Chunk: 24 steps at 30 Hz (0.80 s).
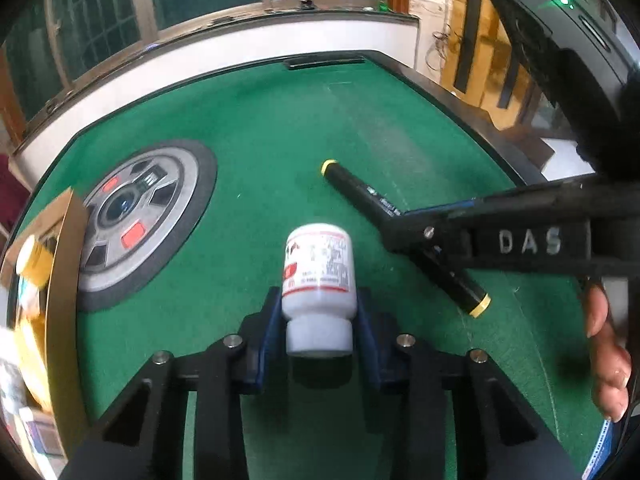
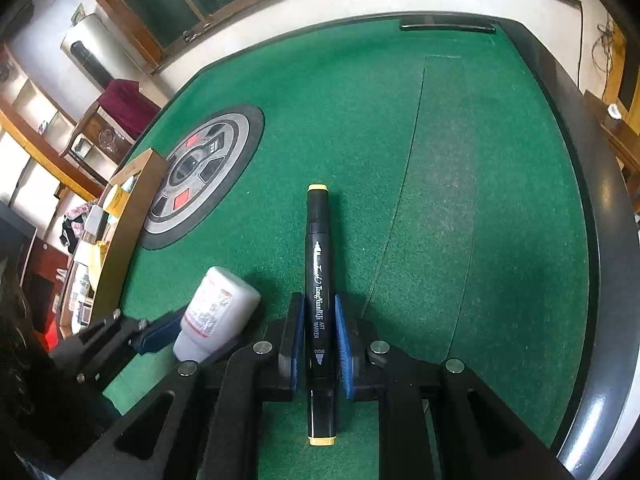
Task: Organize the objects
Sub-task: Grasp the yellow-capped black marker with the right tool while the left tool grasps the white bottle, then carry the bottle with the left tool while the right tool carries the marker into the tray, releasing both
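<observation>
A white pill bottle (image 1: 318, 276) with a red-edged label sits between the blue pads of my left gripper (image 1: 319, 312), cap end toward the camera. The pads press on its sides. A black art marker (image 2: 318, 292) with yellow ends lies lengthwise on the green felt, and my right gripper (image 2: 320, 336) is shut on its middle. In the left wrist view the right gripper (image 1: 394, 236) reaches in from the right over the marker (image 1: 360, 190). The right wrist view shows the bottle (image 2: 218, 312) at lower left with a left gripper pad (image 2: 160, 332) against it.
A round grey and black control panel (image 1: 140, 224) is set into the green felt table (image 1: 280, 128). An open cardboard box (image 1: 60, 280) holding several small items stands at the left edge. The table's black rim (image 2: 592, 208) curves along the right. A person's fingers (image 1: 604, 344) hold the right gripper.
</observation>
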Each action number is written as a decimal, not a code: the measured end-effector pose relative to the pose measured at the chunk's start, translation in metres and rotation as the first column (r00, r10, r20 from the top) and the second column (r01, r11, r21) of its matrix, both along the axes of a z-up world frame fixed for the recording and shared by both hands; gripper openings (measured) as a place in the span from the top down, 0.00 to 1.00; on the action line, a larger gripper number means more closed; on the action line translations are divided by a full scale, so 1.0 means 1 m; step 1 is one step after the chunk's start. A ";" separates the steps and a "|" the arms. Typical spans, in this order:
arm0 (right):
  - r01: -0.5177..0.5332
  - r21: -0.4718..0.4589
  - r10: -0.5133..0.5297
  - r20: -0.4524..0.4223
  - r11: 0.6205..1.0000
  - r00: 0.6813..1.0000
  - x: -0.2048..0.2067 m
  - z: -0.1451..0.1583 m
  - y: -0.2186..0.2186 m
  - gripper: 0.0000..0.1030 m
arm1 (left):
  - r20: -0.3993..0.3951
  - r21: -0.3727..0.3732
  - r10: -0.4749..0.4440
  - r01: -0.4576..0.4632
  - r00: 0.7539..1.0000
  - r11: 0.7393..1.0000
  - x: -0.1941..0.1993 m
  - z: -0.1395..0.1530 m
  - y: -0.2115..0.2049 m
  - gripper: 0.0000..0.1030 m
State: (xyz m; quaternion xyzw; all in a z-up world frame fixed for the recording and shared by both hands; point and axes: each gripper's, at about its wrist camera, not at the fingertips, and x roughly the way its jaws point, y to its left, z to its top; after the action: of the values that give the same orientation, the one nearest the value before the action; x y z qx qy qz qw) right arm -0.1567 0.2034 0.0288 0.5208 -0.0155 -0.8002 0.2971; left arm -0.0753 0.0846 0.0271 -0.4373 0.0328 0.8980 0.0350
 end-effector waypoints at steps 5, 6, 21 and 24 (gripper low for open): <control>-0.009 0.050 0.012 -0.050 0.999 0.999 0.006 0.001 -0.007 0.84 | -0.023 0.025 0.039 -0.039 0.999 0.999 0.016 -0.002 0.004 0.67; -0.009 0.058 0.013 -0.059 0.998 0.998 0.007 0.001 -0.008 0.84 | -0.022 0.032 0.041 -0.040 0.999 0.999 0.015 -0.002 0.003 0.67; -0.060 0.033 0.063 -0.099 0.998 0.993 0.019 0.003 -0.022 0.85 | -0.227 -0.019 0.191 -0.201 0.955 0.979 0.060 0.026 -0.008 0.67; -0.073 0.031 0.076 -0.102 0.997 0.992 0.024 0.003 -0.028 0.85 | -0.251 -0.042 0.198 -0.215 0.948 0.976 0.070 0.032 -0.009 0.67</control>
State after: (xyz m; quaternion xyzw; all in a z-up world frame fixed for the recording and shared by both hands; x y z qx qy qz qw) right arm -0.1326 0.1753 0.0320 0.4828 0.0302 -0.8146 0.3200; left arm -0.0052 0.0757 0.0586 -0.3248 0.0218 0.9423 -0.0784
